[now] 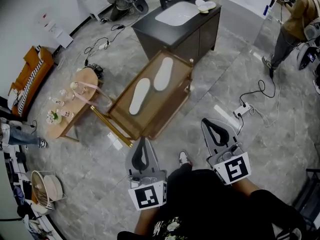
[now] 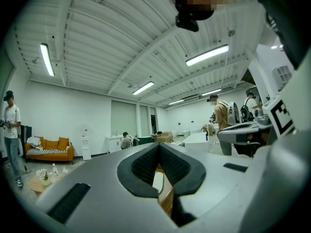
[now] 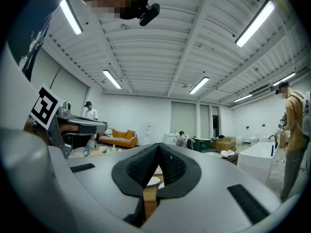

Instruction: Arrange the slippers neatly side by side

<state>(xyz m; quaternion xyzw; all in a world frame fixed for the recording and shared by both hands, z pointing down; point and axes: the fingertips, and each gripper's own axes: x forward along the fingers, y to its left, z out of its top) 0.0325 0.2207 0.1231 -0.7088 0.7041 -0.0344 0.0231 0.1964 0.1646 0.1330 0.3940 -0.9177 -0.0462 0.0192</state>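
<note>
The bench is a rectangular brown, glassy top on a thin gold metal frame. On it lie two flat white slippers, each a smooth elongated sole shape. The nearer slipper and the farther slipper are staggered almost end to end along the bench's length and do not touch. Below the bench, over the grey marbled floor, the left claw has its ribbed black pads pressed together on nothing. The right claw is closed and empty as well. Beyond the bench, a dark cabinet carries a white oval basin.
</note>
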